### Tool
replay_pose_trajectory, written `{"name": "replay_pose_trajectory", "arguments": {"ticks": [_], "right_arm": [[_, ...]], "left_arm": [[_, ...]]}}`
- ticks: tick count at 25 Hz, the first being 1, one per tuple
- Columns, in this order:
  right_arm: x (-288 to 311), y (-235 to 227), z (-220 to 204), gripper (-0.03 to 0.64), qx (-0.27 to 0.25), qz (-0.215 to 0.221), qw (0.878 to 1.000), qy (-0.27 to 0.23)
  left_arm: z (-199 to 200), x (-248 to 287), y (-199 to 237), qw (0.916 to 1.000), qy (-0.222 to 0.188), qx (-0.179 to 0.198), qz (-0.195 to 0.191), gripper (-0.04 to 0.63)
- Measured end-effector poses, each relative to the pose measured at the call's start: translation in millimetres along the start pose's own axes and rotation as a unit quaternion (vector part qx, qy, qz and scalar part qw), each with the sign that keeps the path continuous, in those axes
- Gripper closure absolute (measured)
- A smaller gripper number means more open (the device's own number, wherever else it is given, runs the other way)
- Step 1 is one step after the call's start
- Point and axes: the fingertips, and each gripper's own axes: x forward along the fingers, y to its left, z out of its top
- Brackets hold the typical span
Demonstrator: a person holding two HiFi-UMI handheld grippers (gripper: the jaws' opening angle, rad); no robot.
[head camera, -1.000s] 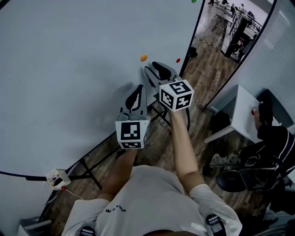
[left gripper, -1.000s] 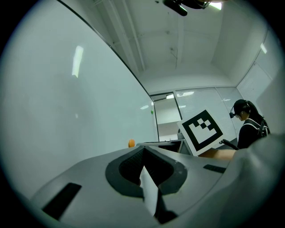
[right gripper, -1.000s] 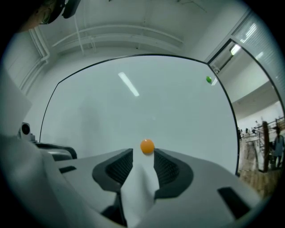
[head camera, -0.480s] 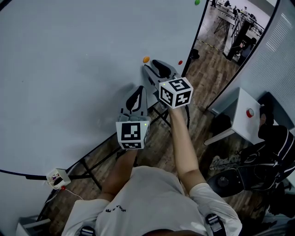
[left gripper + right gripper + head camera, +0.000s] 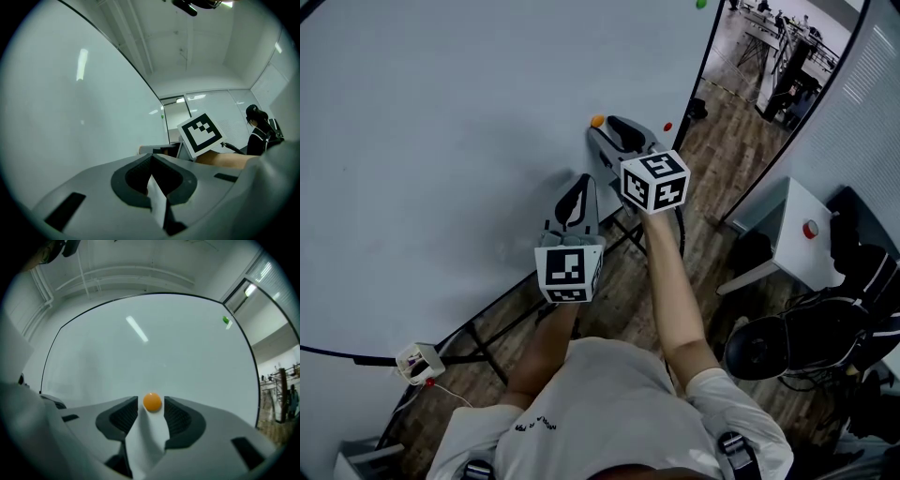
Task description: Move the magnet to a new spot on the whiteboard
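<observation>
whiteboard point(image 5: 441, 122), wood floor point(image 5: 724, 141) — right gripper point(image 5: 151, 401) jaws just opening round orange magnet point(image 5: 152, 402); left gripper point(image 5: 151, 156) closed, empty.

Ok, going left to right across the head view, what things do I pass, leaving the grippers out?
small white box → orange magnet → red magnet → green magnet → white table with a red button
</observation>
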Motion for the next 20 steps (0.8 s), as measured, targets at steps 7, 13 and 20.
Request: {"name": "replay_pose_trajectory", "arguments": {"ticks": [7, 13, 20], "right_arm": [[5.7, -1.1, -0.8, 0.449, 0.000, 0.002, 1.000, 0.001], [11.0, 2.0, -3.3, 0.453, -0.006, -0.004, 1.000, 0.001], [11.8, -0.7, 0.3, 0.483, -0.006, -0.009, 1.000, -0.004]], "left_arm": [[-0.2, 1.2, -0.3, 1.0000, 0.000, 0.002, -0.002, 0.592], [-4.5, -0.6, 3.7, 1.0000, 0.001, 0.003, 0.001, 0.592], [-3.7, -0.4, 3.0, 1.0000, 0.003, 0.003, -0.002, 0.592]]}}
